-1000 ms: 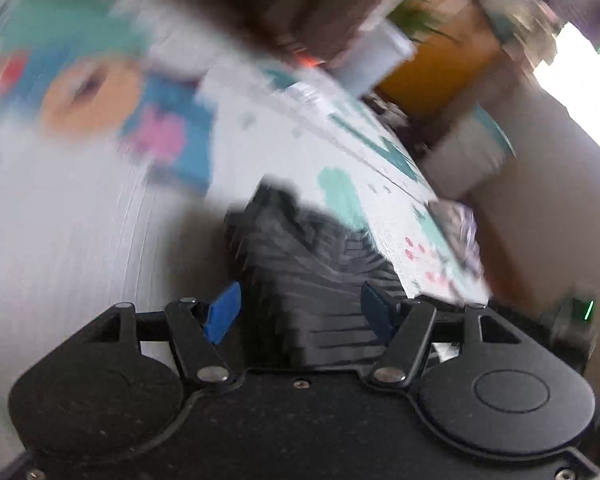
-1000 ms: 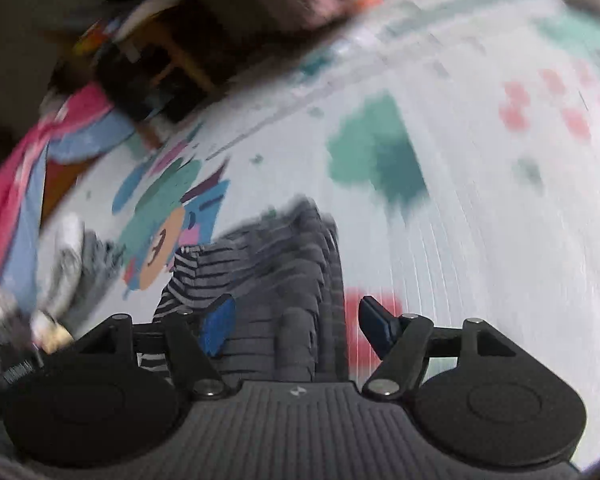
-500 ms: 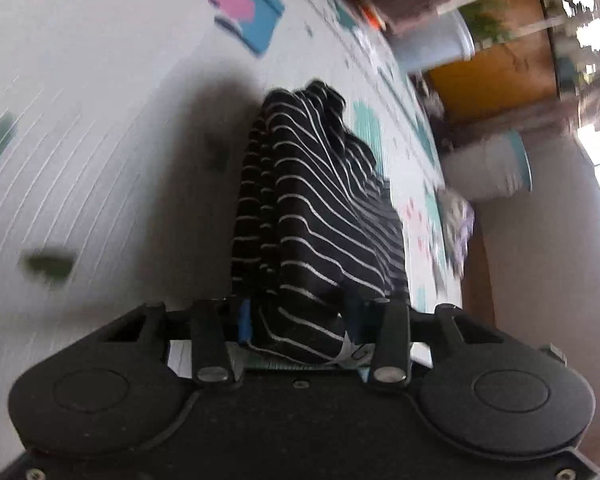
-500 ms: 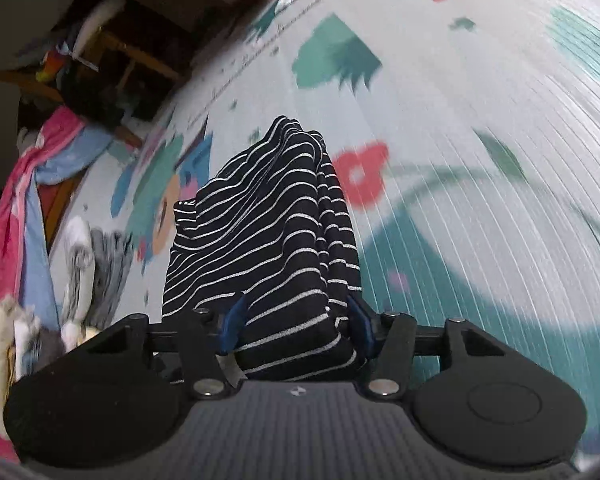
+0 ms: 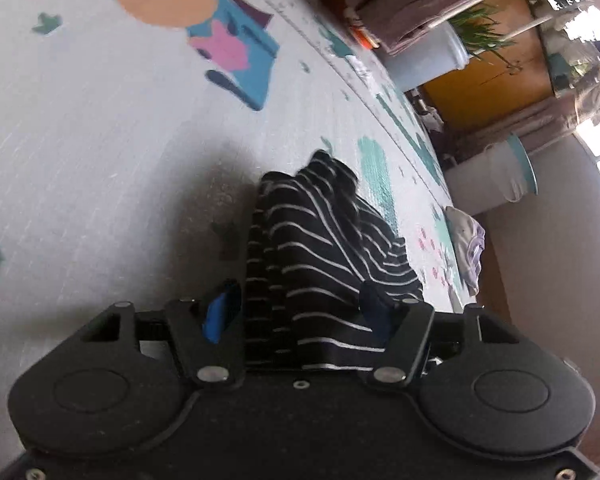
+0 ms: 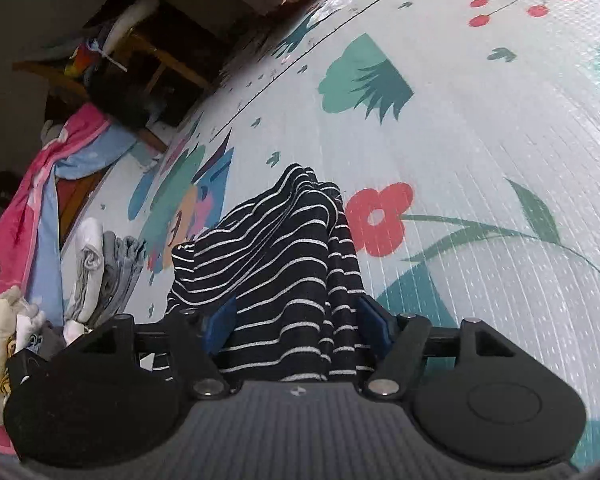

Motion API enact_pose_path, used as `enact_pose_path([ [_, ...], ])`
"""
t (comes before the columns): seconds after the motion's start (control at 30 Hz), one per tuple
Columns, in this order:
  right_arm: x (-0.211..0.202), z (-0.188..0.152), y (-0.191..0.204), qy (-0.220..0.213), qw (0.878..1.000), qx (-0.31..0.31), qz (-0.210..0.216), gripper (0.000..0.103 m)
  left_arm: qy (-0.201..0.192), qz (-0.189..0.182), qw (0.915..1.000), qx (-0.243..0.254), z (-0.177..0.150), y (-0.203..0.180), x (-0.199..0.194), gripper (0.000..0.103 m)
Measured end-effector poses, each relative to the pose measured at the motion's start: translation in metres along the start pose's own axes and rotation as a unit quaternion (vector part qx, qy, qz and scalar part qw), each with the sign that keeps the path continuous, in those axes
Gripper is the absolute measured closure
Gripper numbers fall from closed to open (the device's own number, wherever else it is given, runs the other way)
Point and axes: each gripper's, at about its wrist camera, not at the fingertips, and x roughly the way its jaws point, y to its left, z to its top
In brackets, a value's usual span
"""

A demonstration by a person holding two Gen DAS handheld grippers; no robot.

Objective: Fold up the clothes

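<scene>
A pale play mat (image 5: 100,128) printed with cartoon animals, green bushes, cherries and a red flower (image 6: 380,220) fills most of both views. In the upper right of the left wrist view stand an orange cabinet (image 5: 488,76), two pale tubs (image 5: 496,176) and a potted plant (image 5: 480,32). In the upper left of the right wrist view sits a wooden shelf (image 6: 140,64); a pink and blue towel (image 6: 36,208) hangs at the left edge, with a pile of folded laundry (image 6: 96,268) beside it.

The black striped garment (image 6: 276,272) lies bunched at lower centre of each view, rising from the mat into both claws. The left gripper (image 5: 296,312) and right gripper (image 6: 296,320) are opening, the cloth between the blue pads (image 5: 216,316), which no longer pinch it.
</scene>
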Motion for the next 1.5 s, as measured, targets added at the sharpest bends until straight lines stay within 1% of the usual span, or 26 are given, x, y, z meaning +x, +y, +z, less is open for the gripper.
enact_pose_path([
  [0.07, -0.001, -0.002, -0.001, 0.0, 1.0, -0.001, -0.003, 0.044, 0.001, -0.001, 1.0, 0.0, -0.006, -0.003, 0.0, 0.04],
  [0.13, -0.001, -0.004, -0.001, 0.003, 1.0, 0.003, -0.003, 0.057, 0.0, -0.001, 1.0, -0.002, -0.012, -0.005, 0.001, 0.041],
  [0.2, 0.0, -0.012, 0.002, 0.008, 1.0, -0.004, -0.004, 0.061, -0.008, 0.009, 0.9999, 0.007, -0.017, -0.01, 0.003, 0.044],
  [0.23, 0.0, -0.016, 0.004, 0.009, 1.0, -0.008, -0.005, 0.062, -0.009, 0.012, 0.9999, 0.001, -0.017, -0.009, 0.003, 0.051],
  [0.27, 0.001, -0.018, 0.006, 0.009, 1.0, -0.004, -0.003, 0.063, -0.003, 0.004, 0.9999, -0.013, -0.016, -0.006, 0.005, 0.081],
  [0.3, 0.002, -0.019, 0.006, 0.01, 1.0, 0.007, -0.001, 0.068, 0.006, -0.01, 0.9994, -0.032, -0.015, -0.001, 0.007, 0.08],
  [0.33, 0.003, -0.02, 0.008, 0.012, 1.0, 0.013, 0.003, 0.07, 0.009, -0.015, 0.9992, -0.037, -0.014, 0.0, 0.005, 0.08],
  [0.4, 0.005, -0.024, 0.022, 0.02, 1.0, 0.001, 0.02, 0.07, 0.005, -0.011, 0.9998, -0.015, -0.012, -0.004, -0.01, 0.08],
  [0.43, 0.005, -0.027, 0.032, 0.026, 0.999, -0.007, 0.034, 0.07, -0.002, -0.014, 0.9997, -0.019, -0.009, -0.001, -0.023, 0.08],
  [0.5, 0.005, -0.035, 0.054, 0.04, 0.997, -0.029, 0.061, 0.07, -0.012, -0.01, 0.9992, -0.036, -0.007, 0.011, -0.054, 0.08],
  [0.57, 0.01, -0.047, 0.071, 0.061, 0.994, -0.039, 0.076, 0.07, -0.009, 0.009, 0.999, -0.042, -0.009, 0.025, -0.077, 0.078],
  [0.6, 0.014, -0.053, 0.074, 0.071, 0.994, -0.04, 0.07, 0.063, -0.005, 0.02, 0.9988, -0.043, -0.011, 0.032, -0.088, 0.076],
  [0.63, 0.017, -0.059, 0.076, 0.079, 0.994, -0.042, 0.056, 0.053, -0.001, 0.033, 0.9984, -0.045, -0.012, 0.04, -0.095, 0.065],
  [0.67, 0.019, -0.065, 0.074, 0.079, 0.995, -0.038, 0.041, 0.047, 0.0, 0.046, 0.9977, -0.049, -0.014, 0.048, -0.1, 0.047],
  [0.73, 0.014, -0.071, 0.066, 0.065, 0.998, -0.013, 0.021, 0.037, -0.013, 0.057, 0.9958, -0.07, -0.018, 0.063, -0.113, 0.043],
  [0.83, 0.009, -0.075, 0.059, 0.062, 0.998, 0.004, 0.027, 0.036, -0.017, 0.053, 0.9957, -0.074, -0.02, 0.07, -0.119, 0.041],
  [0.97, 0.015, -0.078, 0.063, 0.072, 0.996, -0.017, 0.041, 0.035, -0.005, 0.033, 0.9971, -0.068, -0.021, 0.069, -0.108, 0.041],
  [1.07, 0.02, -0.078, 0.062, 0.07, 0.996, -0.013, 0.045, 0.039, -0.002, 0.02, 0.998, -0.06, -0.021, 0.063, -0.094, 0.041],
  [1.1, 0.022, -0.079, 0.064, 0.073, 0.996, -0.016, 0.045, 0.042, -0.003, 0.016, 0.998, -0.061, -0.02, 0.062, -0.09, 0.041],
  [1.13, 0.025, -0.08, 0.065, 0.078, 0.996, -0.018, 0.047, 0.052, -0.002, 0.013, 0.998, -0.062, -0.019, 0.06, -0.085, 0.042],
  [1.17, 0.027, -0.082, 0.067, 0.083, 0.995, -0.021, 0.048, 0.058, 0.001, 0.013, 0.998, -0.062, -0.018, 0.058, -0.081, 0.047],
  [1.23, 0.033, -0.085, 0.075, 0.091, 0.994, -0.023, 0.049, 0.062, 0.007, 0.016, 0.9982, -0.057, -0.018, 0.052, -0.074, 0.051],
  [1.27, 0.035, -0.086, 0.079, 0.094, 0.994, -0.027, 0.05, 0.063, 0.009, 0.014, 0.9982, -0.058, -0.019, 0.051, -0.072, 0.063],
  [1.33, 0.036, -0.085, 0.084, 0.094, 0.994, -0.024, 0.048, 0.066, 0.01, 0.003, 0.997, -0.076, -0.021, 0.057, -0.075, 0.072],
  [1.4, 0.035, -0.081, 0.091, 0.094, 0.994, -0.024, 0.05, 0.069, -0.001, -0.011, 0.9958, -0.091, -0.021, 0.06, -0.086, 0.074],
  [1.5, 0.026, -0.071, 0.115, 0.097, 0.991, -0.054, 0.079, 0.07, -0.03, -0.028, 0.9942, -0.1, -0.018, 0.056, -0.11, 0.074],
])
